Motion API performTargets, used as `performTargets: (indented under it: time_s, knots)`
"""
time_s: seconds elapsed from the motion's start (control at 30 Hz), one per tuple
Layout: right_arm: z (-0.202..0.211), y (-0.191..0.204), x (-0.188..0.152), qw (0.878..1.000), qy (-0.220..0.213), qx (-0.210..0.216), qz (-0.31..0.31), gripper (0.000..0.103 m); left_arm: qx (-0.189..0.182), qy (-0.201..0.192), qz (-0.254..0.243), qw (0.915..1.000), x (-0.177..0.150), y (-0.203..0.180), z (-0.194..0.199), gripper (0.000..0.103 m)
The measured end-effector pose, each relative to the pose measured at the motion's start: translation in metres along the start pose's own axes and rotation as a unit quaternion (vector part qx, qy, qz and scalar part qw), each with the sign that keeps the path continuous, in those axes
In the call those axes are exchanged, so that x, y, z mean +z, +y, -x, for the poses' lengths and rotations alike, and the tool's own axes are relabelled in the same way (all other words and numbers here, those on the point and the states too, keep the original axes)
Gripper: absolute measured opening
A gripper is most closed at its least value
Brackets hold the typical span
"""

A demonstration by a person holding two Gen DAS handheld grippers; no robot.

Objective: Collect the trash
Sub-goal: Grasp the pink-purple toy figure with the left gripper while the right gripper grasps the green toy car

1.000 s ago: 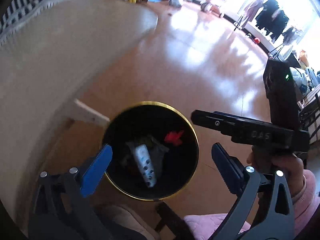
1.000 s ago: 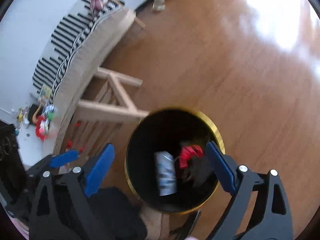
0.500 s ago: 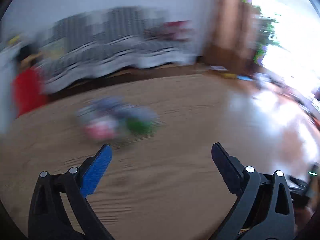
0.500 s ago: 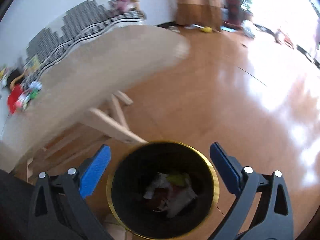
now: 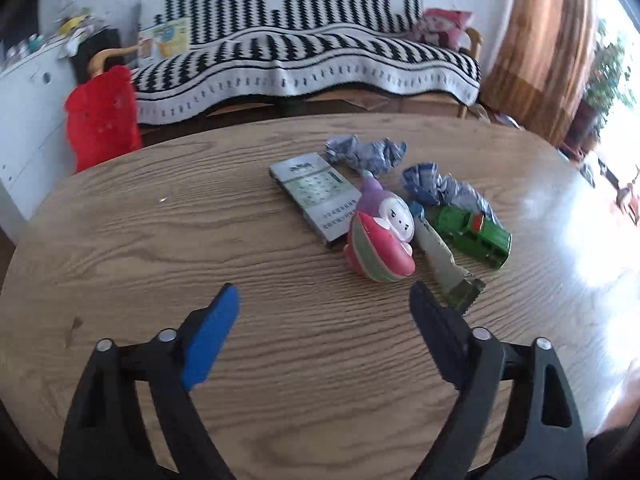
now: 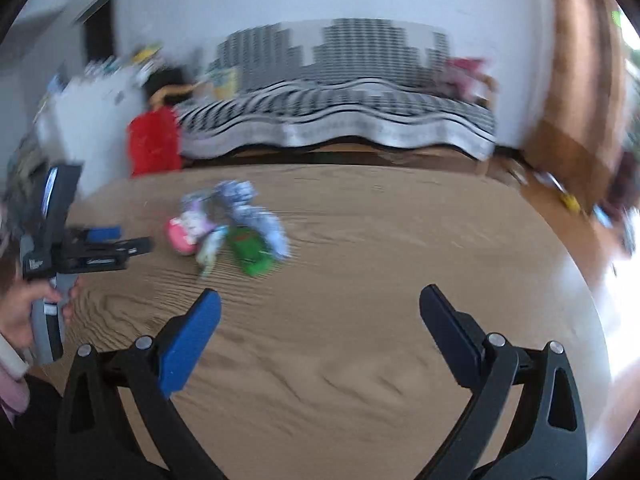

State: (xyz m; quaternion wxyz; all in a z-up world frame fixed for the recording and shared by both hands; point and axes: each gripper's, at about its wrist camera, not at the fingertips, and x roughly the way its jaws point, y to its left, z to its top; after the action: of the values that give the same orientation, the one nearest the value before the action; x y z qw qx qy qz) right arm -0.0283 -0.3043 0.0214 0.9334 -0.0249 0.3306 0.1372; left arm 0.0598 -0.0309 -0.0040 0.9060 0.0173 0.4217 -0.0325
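On the round wooden table (image 5: 200, 240) lies a small heap. Two crumpled blue-grey wrappers (image 5: 366, 152) (image 5: 440, 188), a long flat wrapper (image 5: 444, 260), a grey calculator (image 5: 316, 196), a pink egg-shaped toy (image 5: 380, 240) and a green toy car (image 5: 476, 236) make it up. My left gripper (image 5: 324, 304) hovers over bare wood just in front of the heap, its jaws closing with nothing between them. In the blurred right wrist view my right gripper (image 6: 320, 308) stands open and empty, to the right of the same heap (image 6: 236, 228). The left gripper (image 6: 116, 248) shows there too, held by a hand.
A sofa under a black-and-white striped blanket (image 5: 304, 60) stands behind the table. A red cushion (image 5: 102, 116) sits at its left end, beside a white cabinet (image 5: 24, 92). A brown curtain (image 5: 548, 48) hangs at the right. The bin is out of view.
Both grippers have swung away from the black, gold-rimmed bin on the floor and up to the tabletop. The heap of wrappers and toys now lies ahead of them. The left jaws have narrowed slightly.
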Motion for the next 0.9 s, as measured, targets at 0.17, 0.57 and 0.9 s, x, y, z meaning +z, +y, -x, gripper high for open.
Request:
performTargets:
  time_s: [0.17,0.57,0.9]
  knots:
    - [-0.067,0.049,0.024,0.993,0.037,0.028,0.104,0.096,0.003,-0.011,-0.03,0.9995,0.009,-0.006,-0.01,0.084]
    - [-0.148,0.05,0.033,0.986,0.07,0.1,0.117,0.067,-0.008,-0.018,-0.106,0.9942,0.029,-0.028,-0.04,0.084]
    - [-0.172,0.068,0.033,0.979,0.108,0.112,0.133,0.059,-0.037,0.005,-0.107,0.9936,0.032,-0.032,-0.063,0.067]
